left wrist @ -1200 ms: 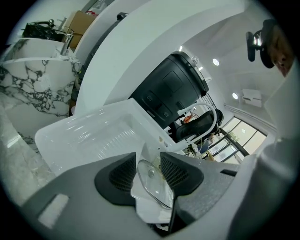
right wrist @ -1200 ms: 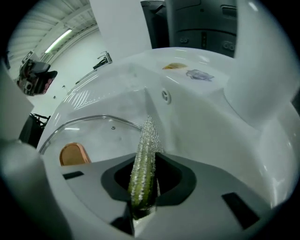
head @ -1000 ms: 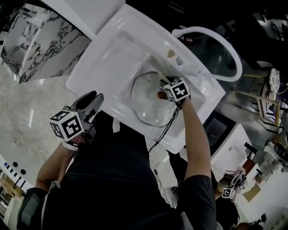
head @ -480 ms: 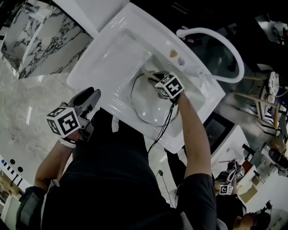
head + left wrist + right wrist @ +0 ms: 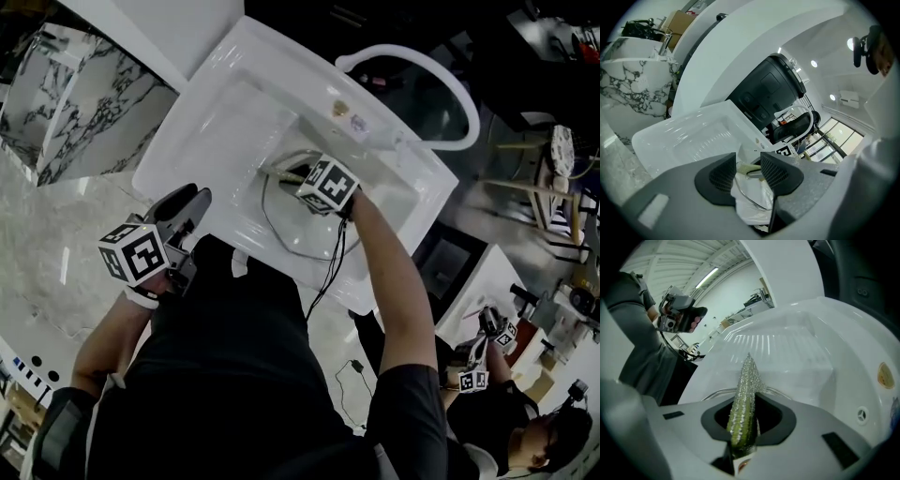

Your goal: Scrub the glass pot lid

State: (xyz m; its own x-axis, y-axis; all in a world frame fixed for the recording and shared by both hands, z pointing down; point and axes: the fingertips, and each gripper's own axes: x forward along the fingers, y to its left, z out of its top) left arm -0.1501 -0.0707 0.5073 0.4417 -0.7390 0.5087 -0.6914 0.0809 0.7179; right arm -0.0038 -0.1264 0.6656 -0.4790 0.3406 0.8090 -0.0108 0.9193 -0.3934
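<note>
The glass pot lid (image 5: 286, 239) lies in the basin of a white sink (image 5: 216, 89). My right gripper (image 5: 292, 174) is over the lid's far left part, shut on a green and silver scrub sponge (image 5: 279, 171) that presses on the glass. In the right gripper view the sponge (image 5: 744, 390) sticks out between the jaws of the right gripper (image 5: 743, 416), with the lid's rim (image 5: 711, 393) beside it. My left gripper (image 5: 187, 208) hangs open at the sink's near edge, holding nothing. In its own view the left gripper (image 5: 748, 160) frames the lid (image 5: 750, 197).
A white curved tube (image 5: 450, 84) arches behind the sink. A marble block (image 5: 75, 103) stands at the left. A black cable (image 5: 328, 267) trails from my right gripper over the sink's front edge. Another person with a gripper (image 5: 469, 375) is at lower right.
My right gripper has slid left across the lid with the sponge and now covers the lid's knob. The left gripper has hardly moved.
</note>
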